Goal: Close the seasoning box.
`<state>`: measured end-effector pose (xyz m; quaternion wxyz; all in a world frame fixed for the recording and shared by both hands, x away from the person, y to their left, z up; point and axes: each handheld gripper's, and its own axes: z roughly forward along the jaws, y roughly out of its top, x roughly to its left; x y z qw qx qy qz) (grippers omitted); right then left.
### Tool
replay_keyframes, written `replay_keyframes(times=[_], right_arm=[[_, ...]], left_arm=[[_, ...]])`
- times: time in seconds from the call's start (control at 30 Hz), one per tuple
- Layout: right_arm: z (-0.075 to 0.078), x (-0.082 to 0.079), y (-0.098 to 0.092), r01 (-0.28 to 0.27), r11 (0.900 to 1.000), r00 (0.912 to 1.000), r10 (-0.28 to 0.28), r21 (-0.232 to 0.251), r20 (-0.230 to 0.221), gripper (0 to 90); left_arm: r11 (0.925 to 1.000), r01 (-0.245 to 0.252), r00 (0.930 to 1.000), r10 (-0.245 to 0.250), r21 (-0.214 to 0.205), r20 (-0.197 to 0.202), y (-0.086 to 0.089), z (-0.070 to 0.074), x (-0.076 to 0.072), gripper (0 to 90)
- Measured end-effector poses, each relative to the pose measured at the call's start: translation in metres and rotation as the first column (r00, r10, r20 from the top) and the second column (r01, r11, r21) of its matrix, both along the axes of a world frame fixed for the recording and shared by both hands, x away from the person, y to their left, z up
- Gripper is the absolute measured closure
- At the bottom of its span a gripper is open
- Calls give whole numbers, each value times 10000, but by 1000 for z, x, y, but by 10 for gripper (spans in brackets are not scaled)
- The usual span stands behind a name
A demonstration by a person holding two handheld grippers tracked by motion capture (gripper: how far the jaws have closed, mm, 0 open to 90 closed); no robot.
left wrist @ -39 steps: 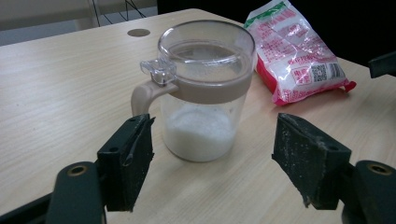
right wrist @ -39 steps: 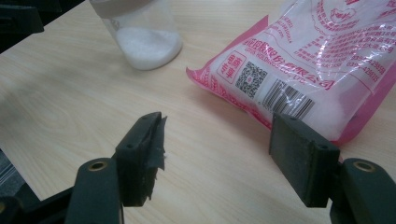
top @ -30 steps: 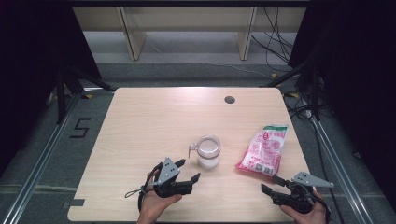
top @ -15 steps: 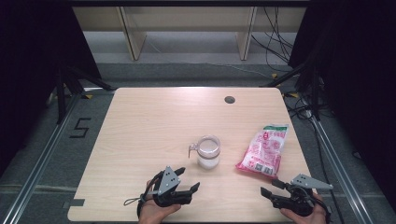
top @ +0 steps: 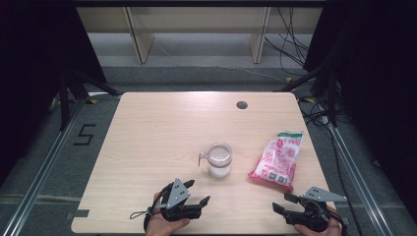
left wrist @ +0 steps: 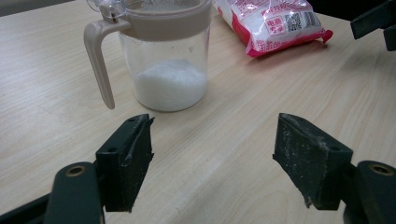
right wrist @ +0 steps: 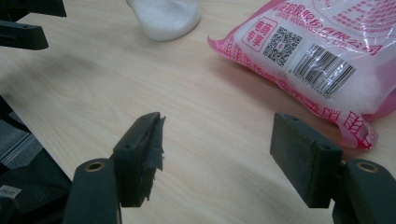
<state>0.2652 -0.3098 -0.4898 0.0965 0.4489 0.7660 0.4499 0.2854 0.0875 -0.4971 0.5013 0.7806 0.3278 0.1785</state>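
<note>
Pink-and-white bag (top: 277,160), clear beige-rimmed jug (top: 218,159)

Pink bag (right wrist: 322,56) lies just beyond the right gripper (right wrist: 217,156); fingers (right wrist: 140,154) apart.

"5" on the floor (top: 84,133); "电商专享" on the pink bag (right wrist: 327,56)

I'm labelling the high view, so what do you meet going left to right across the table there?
Left gripper → jug holding white grains → pink bag → right gripper. The small dark hole in the tabletop lies farther back, between jug and bag in the left-to-right order.
</note>
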Motion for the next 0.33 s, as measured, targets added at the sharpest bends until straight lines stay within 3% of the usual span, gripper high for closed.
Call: replay_keyframes(times=[0.33], right_arm=[[-1, 1, 1, -204, 9998, 9997, 205, 28, -119, 345]], left_arm=[[10000, -62, 10000, 63, 34, -62, -1, 0, 0, 271]])
